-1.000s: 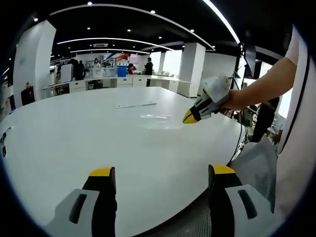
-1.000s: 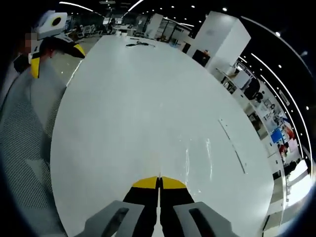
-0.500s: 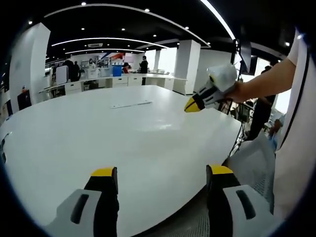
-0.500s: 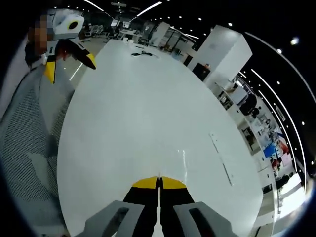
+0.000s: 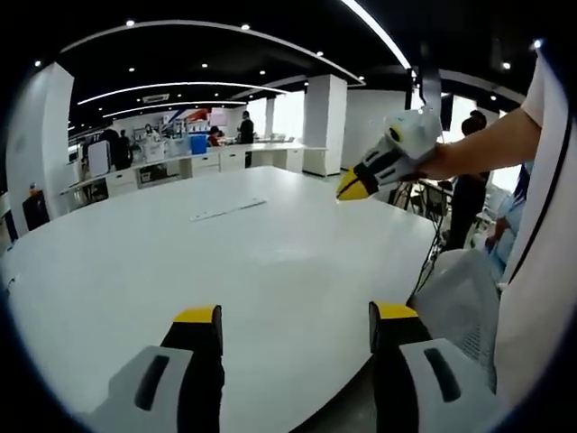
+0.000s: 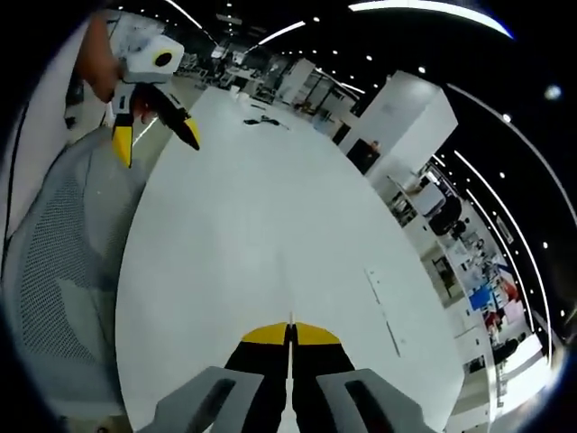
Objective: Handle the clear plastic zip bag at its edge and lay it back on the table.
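Both grippers above white table (image 5: 270,262); bag indiscernible.

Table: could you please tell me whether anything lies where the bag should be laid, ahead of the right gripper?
Nothing visible lies ahead of the right gripper on the table; a thin strip lies well off to the side.

Left gripper view looks level across the white table (image 5: 270,271) from its near edge, toward distant counters. Right gripper view looks down the table's (image 6: 243,225) length from above, rolled sideways. Both share the tabletop.
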The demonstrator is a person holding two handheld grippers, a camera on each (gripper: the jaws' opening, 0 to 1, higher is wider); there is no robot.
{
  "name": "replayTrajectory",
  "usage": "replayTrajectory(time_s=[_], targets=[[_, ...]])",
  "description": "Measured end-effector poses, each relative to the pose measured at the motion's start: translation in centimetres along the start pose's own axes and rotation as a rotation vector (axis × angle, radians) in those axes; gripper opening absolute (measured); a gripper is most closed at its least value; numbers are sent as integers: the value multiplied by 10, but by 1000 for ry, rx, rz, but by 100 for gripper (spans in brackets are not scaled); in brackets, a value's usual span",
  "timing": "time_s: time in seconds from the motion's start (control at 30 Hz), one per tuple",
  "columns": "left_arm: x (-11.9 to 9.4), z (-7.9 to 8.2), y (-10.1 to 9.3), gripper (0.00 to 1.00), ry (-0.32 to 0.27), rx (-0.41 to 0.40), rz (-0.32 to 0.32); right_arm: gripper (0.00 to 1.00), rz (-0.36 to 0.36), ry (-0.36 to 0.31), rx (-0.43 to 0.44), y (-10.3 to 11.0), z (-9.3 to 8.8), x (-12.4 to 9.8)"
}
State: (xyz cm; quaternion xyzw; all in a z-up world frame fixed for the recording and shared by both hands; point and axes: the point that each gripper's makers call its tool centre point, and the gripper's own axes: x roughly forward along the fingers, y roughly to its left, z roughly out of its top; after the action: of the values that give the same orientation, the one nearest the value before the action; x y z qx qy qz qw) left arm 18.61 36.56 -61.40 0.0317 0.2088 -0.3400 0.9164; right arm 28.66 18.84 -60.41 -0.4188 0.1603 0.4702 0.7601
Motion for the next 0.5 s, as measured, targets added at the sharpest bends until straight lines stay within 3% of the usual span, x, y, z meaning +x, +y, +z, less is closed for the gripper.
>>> replayTrajectory(time_s=[0.5], targets=[[-3, 22, 4, 49, -11, 85, -8, 0, 22, -111, -37, -8, 30, -35]])
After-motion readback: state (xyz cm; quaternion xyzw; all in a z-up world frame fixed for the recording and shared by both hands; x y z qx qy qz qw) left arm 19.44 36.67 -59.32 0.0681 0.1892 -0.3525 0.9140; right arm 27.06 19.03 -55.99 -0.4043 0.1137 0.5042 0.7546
